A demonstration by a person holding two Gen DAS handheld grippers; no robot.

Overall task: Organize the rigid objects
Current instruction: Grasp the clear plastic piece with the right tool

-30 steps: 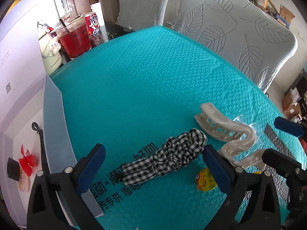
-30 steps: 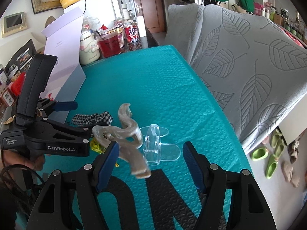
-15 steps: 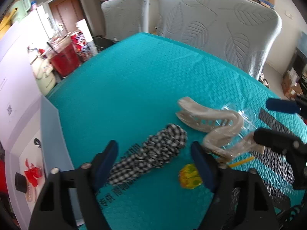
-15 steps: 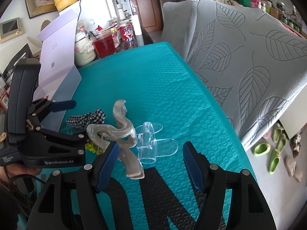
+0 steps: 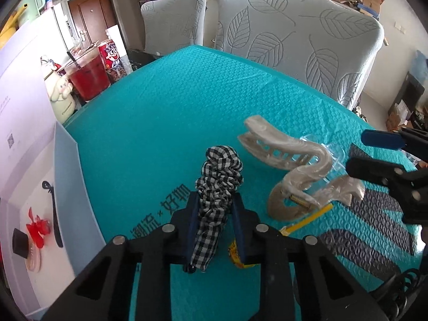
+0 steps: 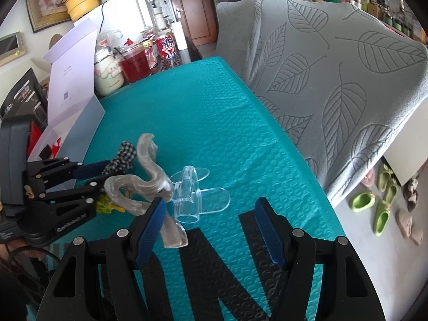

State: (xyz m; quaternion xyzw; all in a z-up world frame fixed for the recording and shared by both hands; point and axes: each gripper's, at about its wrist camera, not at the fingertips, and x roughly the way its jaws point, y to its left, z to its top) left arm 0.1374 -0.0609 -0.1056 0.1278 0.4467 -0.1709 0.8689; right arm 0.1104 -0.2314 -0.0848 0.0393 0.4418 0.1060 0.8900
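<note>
My left gripper is shut on a black-and-white checked scrunchie, which also shows in the right wrist view. A beige wavy hair claw lies just right of it on the teal mat. A small yellow clip lies under the left gripper's right finger. My right gripper is open and empty, just behind a clear plastic hair clip and the beige claw. An open white box at the left holds a red clip and a black hairpin.
A red drink cup, a cartoon can and a cream jar stand at the mat's far left edge. Two leaf-patterned chairs stand behind the table. The right gripper's fingers reach in at the right.
My left gripper has moved in and closed on the checked scrunchie, which now points away from me. The right gripper stays open and has barely moved.
</note>
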